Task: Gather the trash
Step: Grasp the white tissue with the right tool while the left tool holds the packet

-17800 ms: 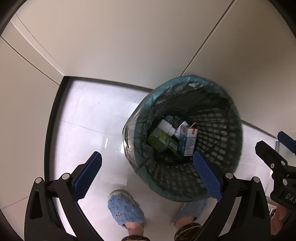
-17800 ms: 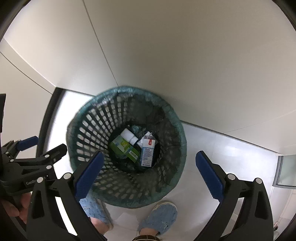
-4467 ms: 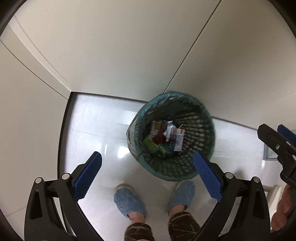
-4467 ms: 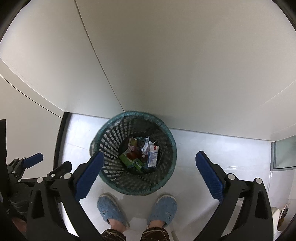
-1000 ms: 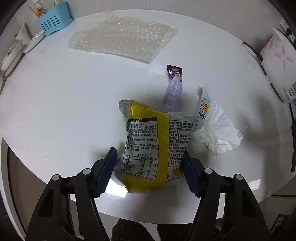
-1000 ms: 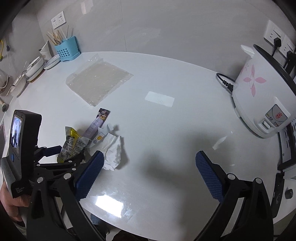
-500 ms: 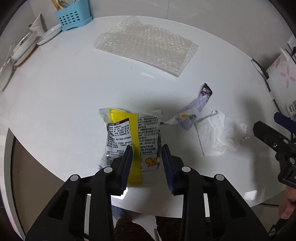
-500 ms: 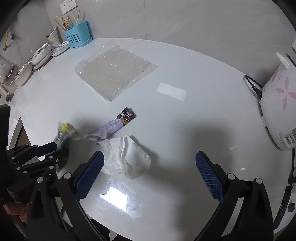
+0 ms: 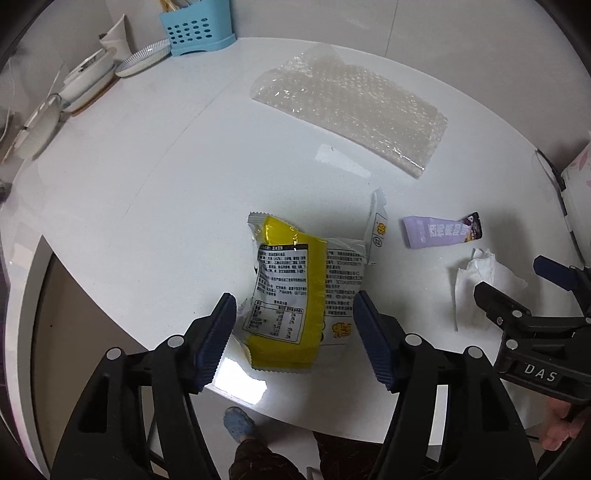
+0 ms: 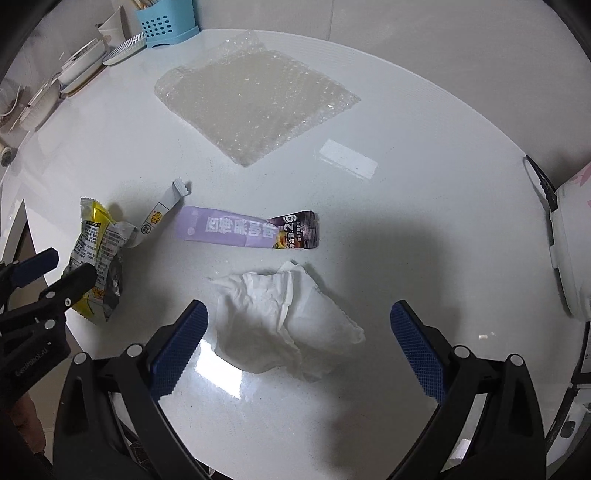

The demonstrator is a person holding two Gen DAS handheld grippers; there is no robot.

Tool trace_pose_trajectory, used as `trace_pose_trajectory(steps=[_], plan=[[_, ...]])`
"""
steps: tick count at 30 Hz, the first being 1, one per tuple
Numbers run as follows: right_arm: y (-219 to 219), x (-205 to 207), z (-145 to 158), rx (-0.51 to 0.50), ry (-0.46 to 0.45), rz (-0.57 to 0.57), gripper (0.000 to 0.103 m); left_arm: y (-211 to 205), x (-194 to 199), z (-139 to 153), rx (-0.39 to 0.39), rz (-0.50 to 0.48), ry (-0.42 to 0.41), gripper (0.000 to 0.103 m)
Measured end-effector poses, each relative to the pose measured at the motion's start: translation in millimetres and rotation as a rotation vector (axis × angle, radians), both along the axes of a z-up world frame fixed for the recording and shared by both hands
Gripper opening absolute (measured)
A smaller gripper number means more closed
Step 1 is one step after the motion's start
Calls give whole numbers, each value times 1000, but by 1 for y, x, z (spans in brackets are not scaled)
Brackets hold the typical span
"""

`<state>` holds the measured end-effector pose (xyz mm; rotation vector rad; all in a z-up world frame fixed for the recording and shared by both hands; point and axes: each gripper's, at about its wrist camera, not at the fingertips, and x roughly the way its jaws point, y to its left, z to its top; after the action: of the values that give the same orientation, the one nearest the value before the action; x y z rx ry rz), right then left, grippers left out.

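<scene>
Snack bag (image 9: 291, 295) yellow w/ silver, black print. Sachet (image 10: 245, 230) lilac, dark end. Tissue (image 10: 284, 317) white. Table (image 10: 424, 229) white. Caddy (image 9: 195, 31) light blue. Finger pads (image 10: 177, 347) blue, cross-hatched.

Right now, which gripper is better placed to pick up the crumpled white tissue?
The right gripper: its open jaws frame the crumpled tissue directly. The left gripper is busy around the yellow snack bag, and the tissue lies off to its side.
</scene>
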<state>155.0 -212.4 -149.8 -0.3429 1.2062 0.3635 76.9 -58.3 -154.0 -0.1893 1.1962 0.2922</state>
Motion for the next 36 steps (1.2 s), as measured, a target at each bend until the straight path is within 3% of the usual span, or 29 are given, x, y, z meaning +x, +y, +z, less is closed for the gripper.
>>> trace_pose_trajectory(steps=[4,13,18,23,25,33,36], plan=[[4,1,-9,-23,23,-11,89,4,6,-16,0,9,42,67],[-6,5,-23,-6,91,-44,58,1,13,-21,-27,4,39,76],[-9,11,-20,21,117,-42,14,-2,19,-23,-34,12,57,79],[-21,18,-18,51,135,-67,10,-3,28,-29,-44,21,91,79],[-25,20,-16,53,126,-61,10,-2,30,-31,-59,32,102,70],[-33,18,-7,73,99,-34,10,-3,34,-33,-93,60,140,59],[-33,18,-6,81,95,-30,10,-1,35,-32,-82,48,132,49]])
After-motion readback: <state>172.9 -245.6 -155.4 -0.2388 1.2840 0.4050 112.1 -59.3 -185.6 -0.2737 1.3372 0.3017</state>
